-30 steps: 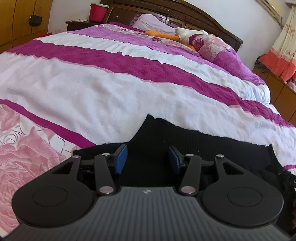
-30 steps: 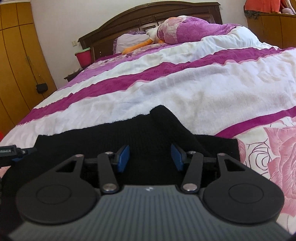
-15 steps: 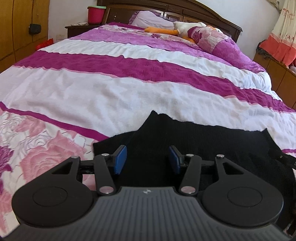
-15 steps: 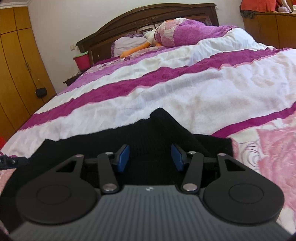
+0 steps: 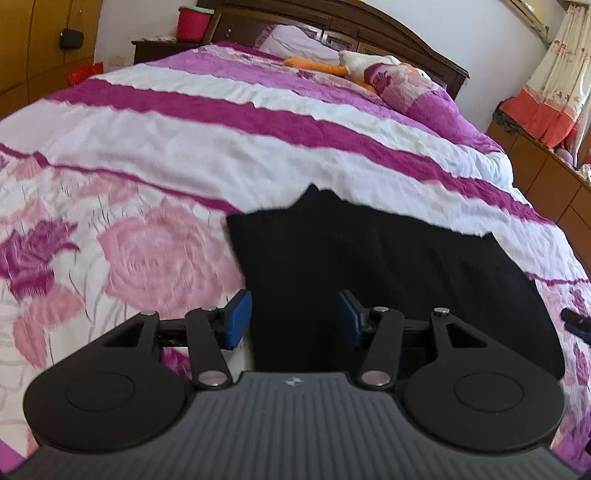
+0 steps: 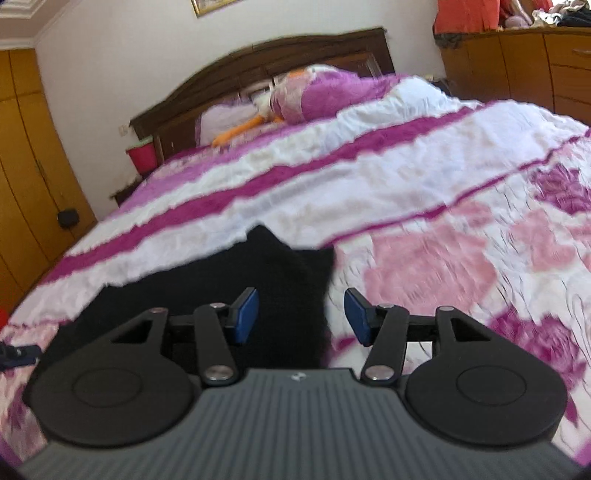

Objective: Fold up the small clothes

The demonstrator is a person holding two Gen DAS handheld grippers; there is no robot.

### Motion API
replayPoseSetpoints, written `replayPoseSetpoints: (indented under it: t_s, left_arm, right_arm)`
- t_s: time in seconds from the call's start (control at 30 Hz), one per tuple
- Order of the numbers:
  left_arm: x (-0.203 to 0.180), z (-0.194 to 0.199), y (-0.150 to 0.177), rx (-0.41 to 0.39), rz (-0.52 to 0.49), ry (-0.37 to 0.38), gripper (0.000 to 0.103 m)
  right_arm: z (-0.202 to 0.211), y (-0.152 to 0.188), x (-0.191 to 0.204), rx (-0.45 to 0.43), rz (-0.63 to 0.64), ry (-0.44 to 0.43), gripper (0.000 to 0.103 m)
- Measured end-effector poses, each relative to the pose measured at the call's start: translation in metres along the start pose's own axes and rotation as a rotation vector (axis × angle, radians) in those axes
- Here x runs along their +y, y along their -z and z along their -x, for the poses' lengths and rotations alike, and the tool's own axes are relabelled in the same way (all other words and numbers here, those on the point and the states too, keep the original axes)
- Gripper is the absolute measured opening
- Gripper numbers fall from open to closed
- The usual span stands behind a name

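Note:
A black knitted garment [image 5: 388, 273] lies flat on the bedspread, folded, with one corner poking up at its far edge. It also shows in the right wrist view [image 6: 236, 295]. My left gripper [image 5: 294, 318] is open and empty above the garment's left edge. My right gripper [image 6: 301, 315] is open and empty above the garment's right edge. The tip of the right gripper [image 5: 576, 325] shows at the far right of the left wrist view, and the left gripper's tip [image 6: 18, 354] at the far left of the right wrist view.
The bed has a white, purple-striped and pink-rose bedspread [image 5: 166, 258]. Pillows and an orange-and-white soft toy [image 5: 332, 66] lie by the dark headboard [image 6: 280, 55]. A red bucket [image 5: 192, 22] stands on a nightstand. Wooden wardrobes [image 6: 22, 166] and a dresser [image 6: 535, 66] flank the bed.
Both grippers have lifted and pulled back from the garment and apart toward its left and right edges. The jaws stayed open. The garment has not moved.

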State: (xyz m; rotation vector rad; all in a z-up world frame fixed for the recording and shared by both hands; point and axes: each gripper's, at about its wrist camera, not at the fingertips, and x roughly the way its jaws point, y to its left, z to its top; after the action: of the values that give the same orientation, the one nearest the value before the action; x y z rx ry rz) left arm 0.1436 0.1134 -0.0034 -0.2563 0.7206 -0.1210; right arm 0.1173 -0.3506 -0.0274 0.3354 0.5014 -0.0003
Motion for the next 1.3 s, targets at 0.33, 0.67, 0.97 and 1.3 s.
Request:
replayPoseSetpoints:
  t_s: [0.33, 0.67, 0.97, 1.3]
  left_arm:
    - [-0.011, -0.001, 0.023, -0.017, -0.036, 0.008, 0.052]
    - [-0.008, 0.026, 0.023, -0.047, -0.074, -0.012, 0.007]
    - [-0.019, 0.01, 0.034, -0.013, -0.191, -0.11, 0.026]
    - [-0.02, 0.022, 0.029, -0.012, -0.138, -0.093, 0.064]
  right_arm:
    - [-0.01, 0.029, 0.003, 0.125, -0.022, -0.11, 0.027]
    - [0.026, 0.018, -0.01, 0.032, -0.125, -0.186, 0.009]
    - [0.003, 0.038, -0.019, 0.132, -0.124, -0.139, 0.019]
    - [0.013, 0.02, -0.015, 0.025, -0.126, -0.081, 0.065]
